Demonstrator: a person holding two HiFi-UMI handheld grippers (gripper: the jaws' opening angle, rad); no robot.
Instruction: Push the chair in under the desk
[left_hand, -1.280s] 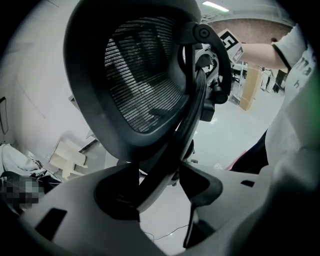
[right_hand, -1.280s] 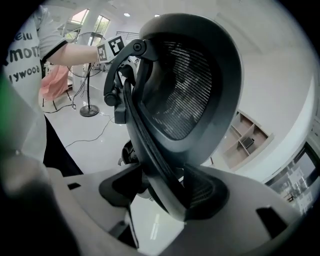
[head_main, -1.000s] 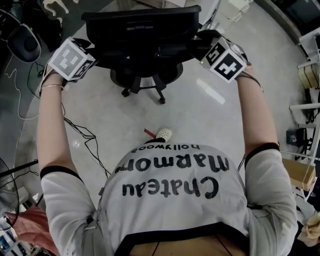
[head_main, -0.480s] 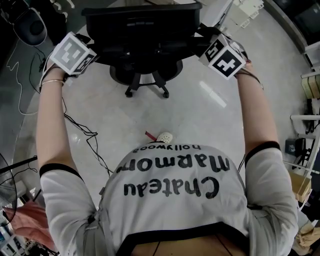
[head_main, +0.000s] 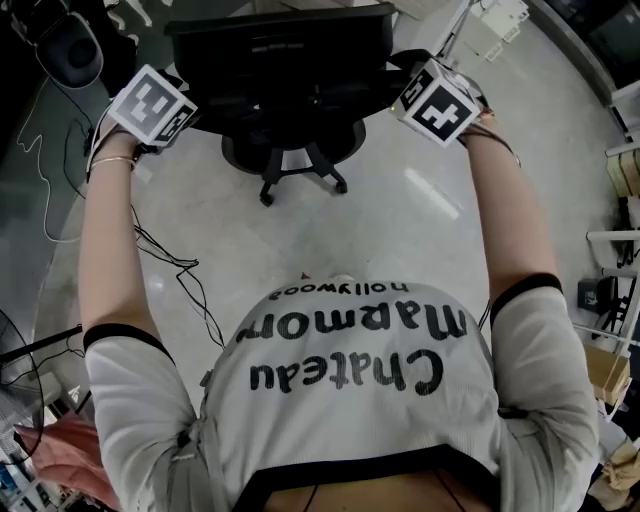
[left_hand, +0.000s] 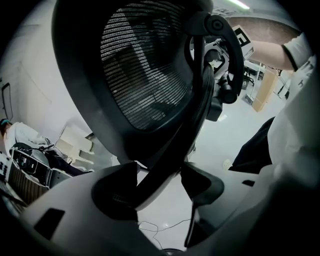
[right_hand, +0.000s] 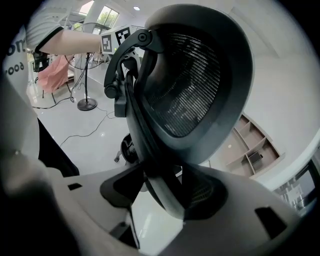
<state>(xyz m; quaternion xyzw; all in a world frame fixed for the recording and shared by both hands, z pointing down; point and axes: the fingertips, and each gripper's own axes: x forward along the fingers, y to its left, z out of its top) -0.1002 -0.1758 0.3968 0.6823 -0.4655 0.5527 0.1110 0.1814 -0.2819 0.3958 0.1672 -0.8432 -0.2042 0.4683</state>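
Step in hand: rolling the black mesh-backed swivel office chair (head_main: 280, 60) forward. It stands on the pale glossy floor (head_main: 410, 230) directly ahead of the person, backrest toward them and five-star castor base (head_main: 300, 170) showing beneath the seat. The left gripper (left_hand: 160, 182) straddles the backrest's left rim and the right gripper (right_hand: 160, 192) its right rim. On the right, the rim fills the gap and the jaws look clamped on it. On the left, the jaws have just been opening slightly with the rim between them, but the pads (left_hand: 114, 199) still seem to bear on it, so I read a wide, lighter hold. To push well, I judge: firm up the left grip, keep both grippers level with each other on the rim, and press evenly so the seat does not swivel and the chair tracks straight. Walk with the chair rather than reaching. Thin black cables (head_main: 165, 255) lie on the floor to the left of the chair's base, on the person's side; steer the castors away from them. Hard to make out: the desk cannot be identified in any view, since the backrest blocks what lies beyond the chair. The seat pan and armrests are mostly hidden from above. Exact pad contact on the left is uncertain.
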